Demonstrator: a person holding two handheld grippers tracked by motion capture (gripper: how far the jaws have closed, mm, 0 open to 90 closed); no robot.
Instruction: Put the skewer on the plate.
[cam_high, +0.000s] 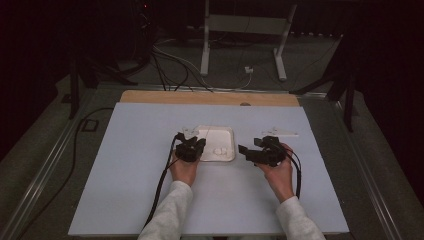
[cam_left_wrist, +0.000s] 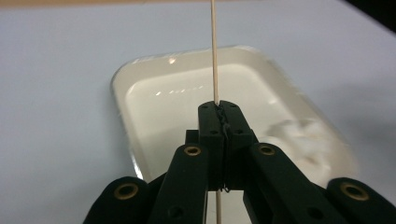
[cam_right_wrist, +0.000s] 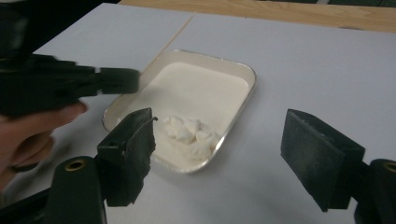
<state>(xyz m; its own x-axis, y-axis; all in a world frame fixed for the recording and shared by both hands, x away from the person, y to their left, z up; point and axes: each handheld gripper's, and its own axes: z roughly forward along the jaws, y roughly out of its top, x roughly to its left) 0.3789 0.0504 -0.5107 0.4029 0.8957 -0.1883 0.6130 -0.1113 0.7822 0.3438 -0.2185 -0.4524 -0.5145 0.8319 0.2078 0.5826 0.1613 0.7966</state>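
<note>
A shallow white tray (cam_high: 216, 131) lies mid-table on the pale blue sheet. Several soft white lumps (cam_high: 220, 150) sit at its near right side. My left gripper (cam_high: 197, 142) hovers at the tray's left edge, shut on a thin wooden skewer (cam_left_wrist: 214, 51). The stick runs between the pads and reaches forward over the tray (cam_left_wrist: 163, 107); the lumps (cam_left_wrist: 303, 135) lie to its right. My right gripper (cam_high: 243, 150) is just right of the tray, open, with nothing between its jaws. Its view (cam_right_wrist: 224, 140) looks onto the lumps (cam_right_wrist: 189, 133), the tray (cam_right_wrist: 201, 88), the left gripper (cam_right_wrist: 116, 79) and the skewer (cam_right_wrist: 175, 35).
A flat white piece (cam_high: 280, 132) lies behind the right hand. A wooden strip (cam_high: 210, 97) borders the table's far edge. Cables (cam_high: 165, 65) and a white frame's legs (cam_high: 205, 45) are on the floor beyond. Each gripper trails a black cable toward the near edge.
</note>
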